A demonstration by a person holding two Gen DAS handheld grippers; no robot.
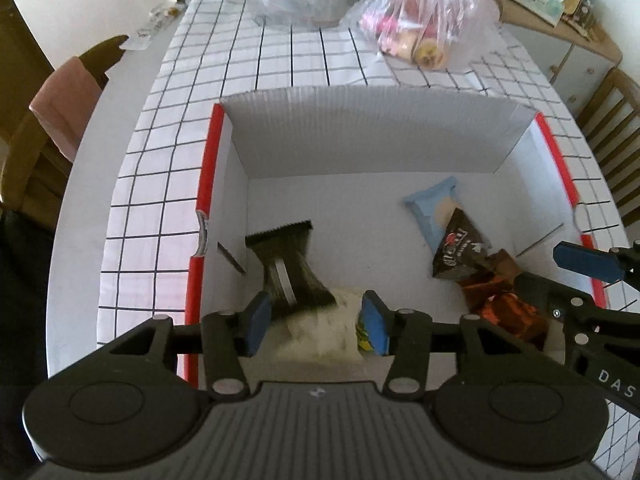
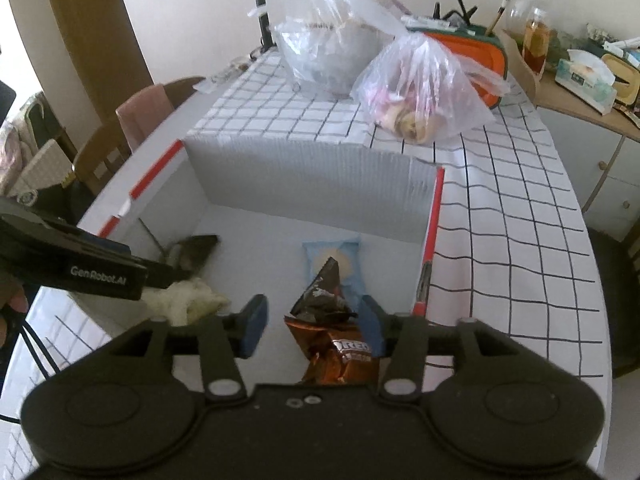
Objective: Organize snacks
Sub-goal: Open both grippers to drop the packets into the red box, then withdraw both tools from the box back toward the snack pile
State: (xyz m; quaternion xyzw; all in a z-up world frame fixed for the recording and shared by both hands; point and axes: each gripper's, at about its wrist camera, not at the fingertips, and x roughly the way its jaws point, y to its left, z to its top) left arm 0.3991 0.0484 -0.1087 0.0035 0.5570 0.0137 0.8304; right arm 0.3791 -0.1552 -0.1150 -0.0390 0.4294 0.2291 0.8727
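Both grippers hang over the white box (image 1: 224, 208) — the left gripper (image 1: 318, 326) with fingers spread around a pale packet (image 1: 320, 330) at six o'clock, not pressing it. The right gripper (image 2: 312, 326) stands spread too, an orange wrapper (image 2: 340, 354) loose between its fingers — a dark packet (image 1: 286, 270) lies at nine o'clock.

Both grippers point steeply downward, side by side. The left gripper (image 1: 318, 322) has its fingers (image 1: 256, 326) parted; the right gripper (image 2: 312, 326) has its fingers (image 2: 252, 326) spread wider.
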